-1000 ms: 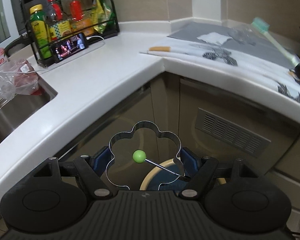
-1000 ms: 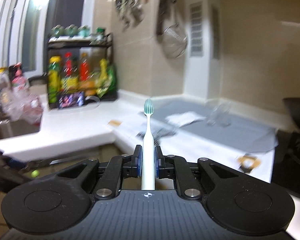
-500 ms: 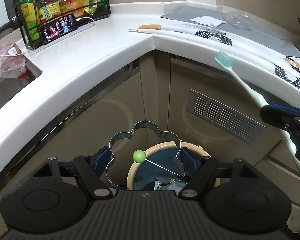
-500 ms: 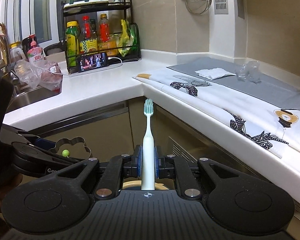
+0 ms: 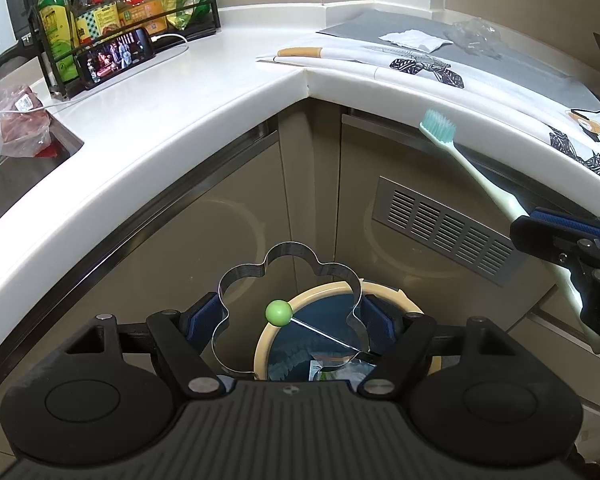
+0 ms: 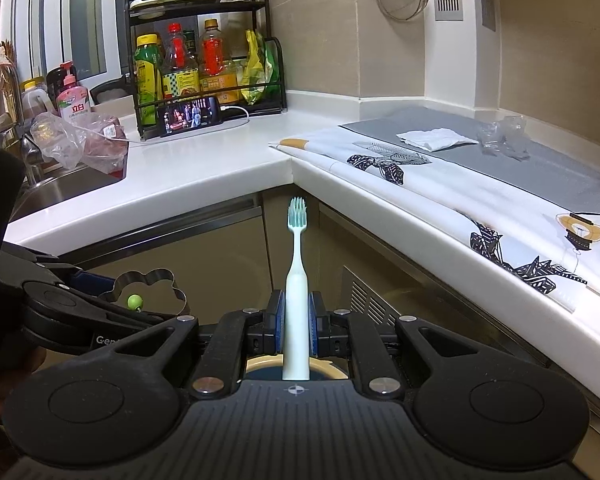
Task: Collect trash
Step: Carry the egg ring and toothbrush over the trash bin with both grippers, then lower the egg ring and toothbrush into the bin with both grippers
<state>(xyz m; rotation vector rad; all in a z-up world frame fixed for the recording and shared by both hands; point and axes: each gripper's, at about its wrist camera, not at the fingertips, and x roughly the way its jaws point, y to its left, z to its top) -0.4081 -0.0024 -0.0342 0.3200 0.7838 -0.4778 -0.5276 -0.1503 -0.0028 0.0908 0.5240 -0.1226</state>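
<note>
Left wrist view first: my left gripper has its jaws wide, pads pressing the two sides of a flower-shaped metal egg ring that carries a green ball on a thin wire. Below the ring I see straight down into a cream-rimmed trash bin on the floor by the corner cabinet, with wrappers lying on its dark liner. At the right edge of this view my right gripper comes in from the side, and only here can I see the toothbrush at full length: its long axis slants from the gripper up to the left, bristle head toward the front edge of the countertop, butt end sticking out below the gripper.

Right wrist view: the right gripper has its jaws narrow, clamped on the toothbrush low on the handle. Its axis runs straight ahead along the fingers, head pointing at the inner corner of the countertop. Only a sliver of the bin rim shows behind the handle. This view alone shows the crumpled white paper and the clear plastic wrap on the grey mat near the countertop's back edge. My left gripper with the egg ring sits at the left.
</note>
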